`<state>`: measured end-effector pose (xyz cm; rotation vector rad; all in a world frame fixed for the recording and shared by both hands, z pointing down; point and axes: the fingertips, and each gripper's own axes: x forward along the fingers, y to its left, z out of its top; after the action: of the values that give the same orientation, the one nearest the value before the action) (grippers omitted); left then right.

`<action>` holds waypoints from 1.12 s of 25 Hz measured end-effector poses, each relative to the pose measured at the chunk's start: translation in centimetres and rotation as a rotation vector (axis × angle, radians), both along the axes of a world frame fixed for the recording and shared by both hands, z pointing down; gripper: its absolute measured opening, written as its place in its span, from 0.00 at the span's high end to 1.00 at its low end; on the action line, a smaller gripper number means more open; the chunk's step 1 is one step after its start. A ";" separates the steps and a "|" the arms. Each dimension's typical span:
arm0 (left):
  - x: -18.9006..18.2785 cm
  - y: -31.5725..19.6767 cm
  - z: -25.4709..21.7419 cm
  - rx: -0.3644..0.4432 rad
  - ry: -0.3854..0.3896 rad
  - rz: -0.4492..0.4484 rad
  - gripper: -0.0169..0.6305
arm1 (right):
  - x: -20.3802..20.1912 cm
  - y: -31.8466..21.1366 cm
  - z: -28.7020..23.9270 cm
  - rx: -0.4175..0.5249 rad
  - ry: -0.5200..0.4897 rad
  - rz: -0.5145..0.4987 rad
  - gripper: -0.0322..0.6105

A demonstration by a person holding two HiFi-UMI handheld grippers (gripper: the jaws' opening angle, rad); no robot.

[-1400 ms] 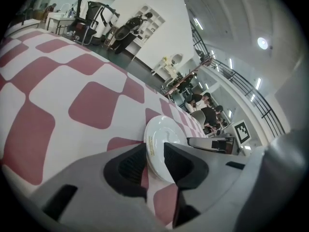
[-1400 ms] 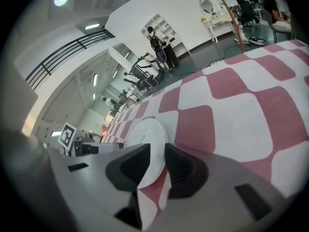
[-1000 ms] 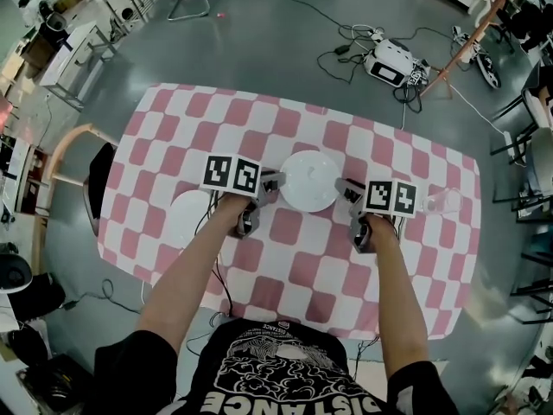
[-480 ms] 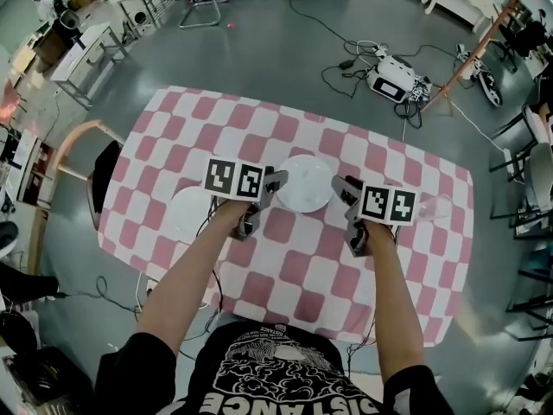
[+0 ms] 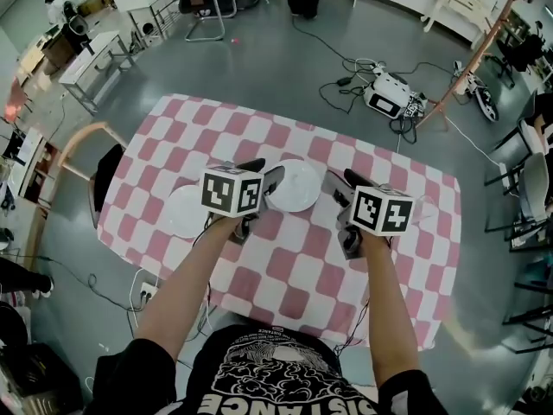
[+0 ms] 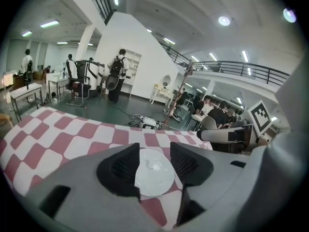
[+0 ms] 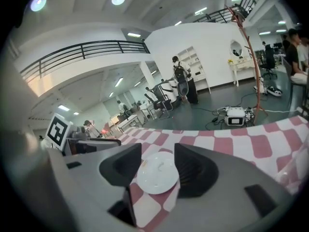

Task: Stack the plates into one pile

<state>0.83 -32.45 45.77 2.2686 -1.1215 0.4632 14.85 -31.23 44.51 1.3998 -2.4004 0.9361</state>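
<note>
On the pink-and-white checked table (image 5: 285, 266) a white plate (image 5: 294, 186) lies in the middle and a second white plate (image 5: 185, 211) lies to its left. My left gripper (image 5: 266, 173) hangs above the middle plate's left rim, my right gripper (image 5: 342, 181) above its right rim. On both, the jaws are opening and grip nothing. In the left gripper view the middle plate (image 6: 153, 178) shows down on the table through the gap of that gripper (image 6: 154, 164). The right gripper view shows the same plate (image 7: 157, 173) beyond its own gripper (image 7: 157, 167).
A clear glass-like item (image 5: 429, 206) sits near the table's right edge. A wooden chair (image 5: 76, 156) stands at the left side. Cables and a white device (image 5: 387, 102) lie on the grey floor beyond the table. People, chairs and desks are far off.
Both grippers have lifted up from beside the middle plate and their jaws have spread wider. The plate has stayed on the table.
</note>
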 end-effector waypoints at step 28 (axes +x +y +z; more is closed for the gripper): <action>-3.0 8.2 -10.6 0.350 -0.151 -0.226 0.55 | -0.8 6.4 -10.4 0.325 0.106 -0.154 0.48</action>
<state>-2.19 -24.26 35.18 2.3868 -1.6234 0.3745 14.03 -24.80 34.10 1.2993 -2.6174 0.4374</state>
